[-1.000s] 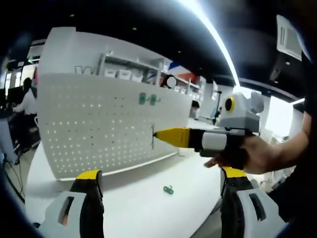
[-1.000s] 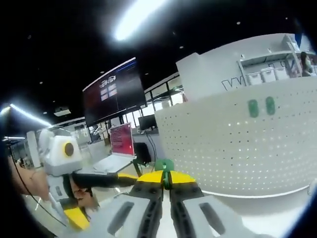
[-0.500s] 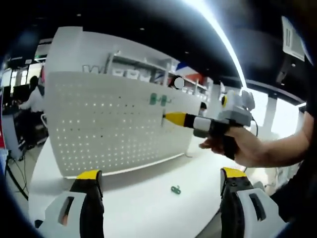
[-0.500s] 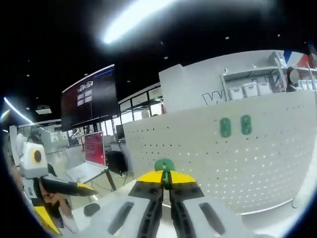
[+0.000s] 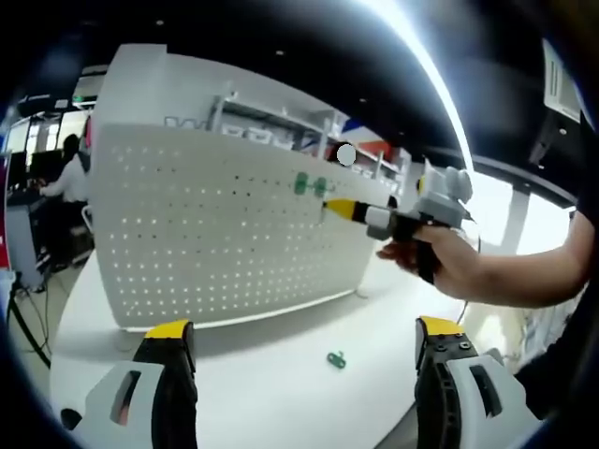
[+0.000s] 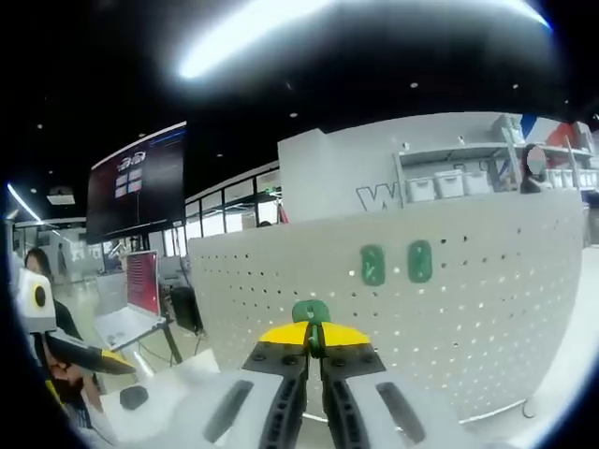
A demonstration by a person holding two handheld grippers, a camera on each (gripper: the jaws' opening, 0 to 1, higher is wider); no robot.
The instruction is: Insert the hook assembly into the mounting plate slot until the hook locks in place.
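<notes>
Now the green hook assembly (image 6: 310,313) sits pinched in the closed right gripper (image 6: 313,339), closer to the pegboard mounting plate (image 6: 449,309) than a second ago, below two mounted hooks (image 6: 396,264) at 12 o'clock. Approach is under way; insertion not yet made. The left gripper (image 5: 304,348) stands wide open, empty, and its view alone shows a spare hook (image 5: 337,359) on the table (image 5: 271,393).

The left gripper (image 5: 299,393), jaws wide apart, faces a white pegboard (image 5: 206,243) (two green hooks (image 5: 310,184) mounted); the right gripper (image 5: 339,210) reaches beside them.
</notes>
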